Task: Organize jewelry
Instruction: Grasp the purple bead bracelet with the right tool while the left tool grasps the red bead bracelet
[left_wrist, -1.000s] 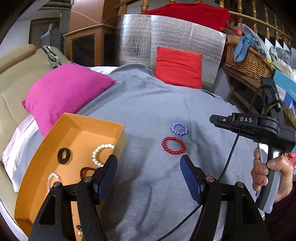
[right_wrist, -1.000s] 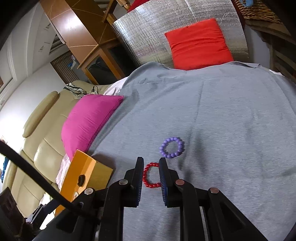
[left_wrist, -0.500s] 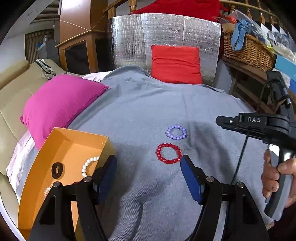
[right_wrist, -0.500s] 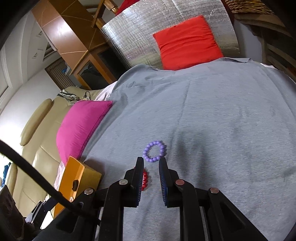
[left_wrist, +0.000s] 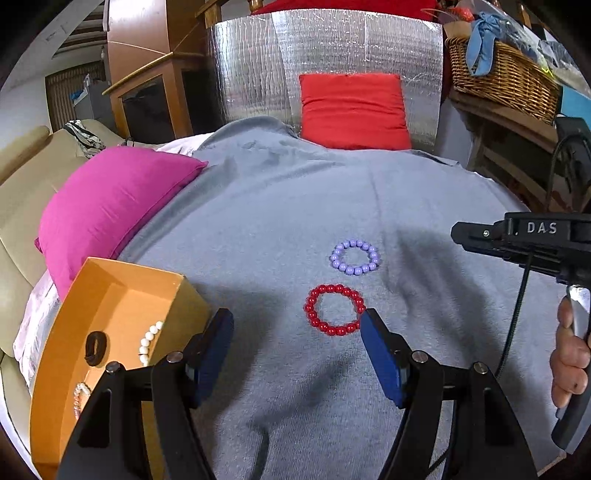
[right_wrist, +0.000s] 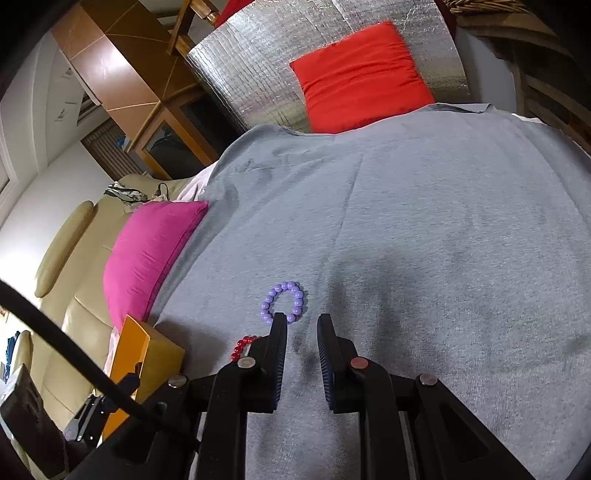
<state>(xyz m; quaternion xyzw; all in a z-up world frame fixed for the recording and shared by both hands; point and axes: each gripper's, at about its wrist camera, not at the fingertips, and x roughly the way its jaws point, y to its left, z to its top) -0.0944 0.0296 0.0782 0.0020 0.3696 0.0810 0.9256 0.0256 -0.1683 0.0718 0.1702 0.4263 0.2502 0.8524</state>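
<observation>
Now the left gripper (left_wrist: 295, 347) tilts downward, jaws apart and empty, while the right gripper (right_wrist: 302, 345) stands narrowly parted, holding nothing. Beside them, the orange box (left_wrist: 122, 280) holds a pearl bracelet (left_wrist: 149, 341) and a black ring (left_wrist: 96, 348)

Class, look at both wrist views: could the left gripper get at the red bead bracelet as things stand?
Probably yes. The left gripper is open, the red bead bracelet lies flat on the grey cloth just ahead of its jaws, and nothing lies between.
</observation>
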